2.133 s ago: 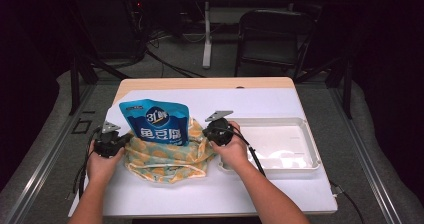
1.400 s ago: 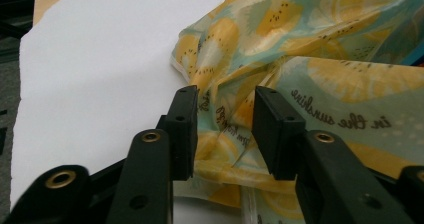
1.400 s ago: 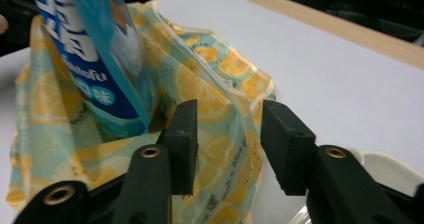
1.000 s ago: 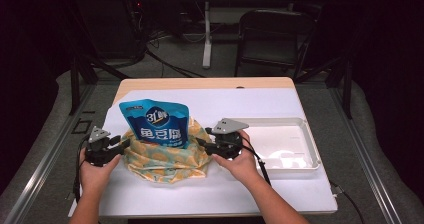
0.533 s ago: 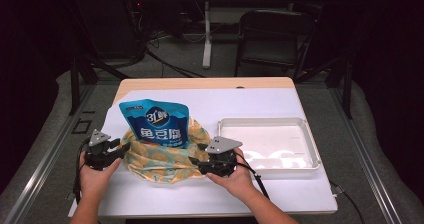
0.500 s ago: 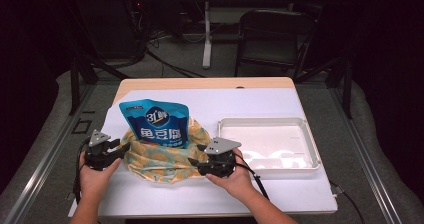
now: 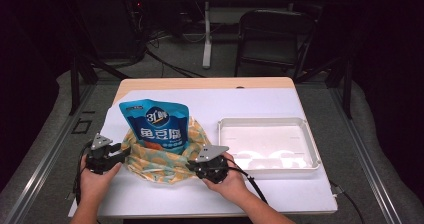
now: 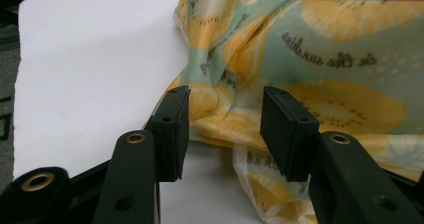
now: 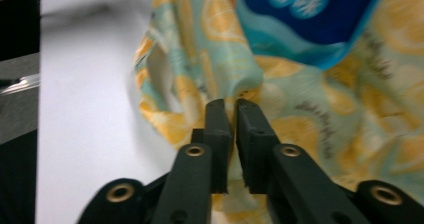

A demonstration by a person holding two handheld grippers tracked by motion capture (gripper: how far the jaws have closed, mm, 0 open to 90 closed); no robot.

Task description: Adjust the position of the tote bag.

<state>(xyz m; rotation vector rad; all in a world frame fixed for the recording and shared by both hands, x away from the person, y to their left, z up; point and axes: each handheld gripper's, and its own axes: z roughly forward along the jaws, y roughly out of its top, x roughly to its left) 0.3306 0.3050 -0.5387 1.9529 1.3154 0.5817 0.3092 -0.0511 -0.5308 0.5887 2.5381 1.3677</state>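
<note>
A cloth bag point(image 7: 161, 163) printed with yellow fruit slices sits crumpled on the white table, with a blue snack packet point(image 7: 157, 124) standing upright in it. My left gripper point(image 7: 122, 154) is at the bag's left edge. Its jaws stand open, and in the left gripper view point(image 8: 225, 129) a fold of the cloth point(image 8: 325, 84) lies between the pads untouched. My right gripper point(image 7: 190, 165) is at the bag's front right. Its jaws have just been closing, and in the right gripper view point(image 9: 231, 109) they pinch a fold of the cloth point(image 9: 310, 114) below the packet point(image 9: 310, 14).
A shallow white tray point(image 7: 270, 120) lies to the right of the bag, close behind my right hand. The table point(image 7: 250, 101) has bare white surface behind the bag and in front of it. A dark chair and cables stand beyond the far edge.
My right hand has come down and toward the front along the bag's right side, and its jaws have gone from wide open to shut on cloth. The left hand has stayed put.
</note>
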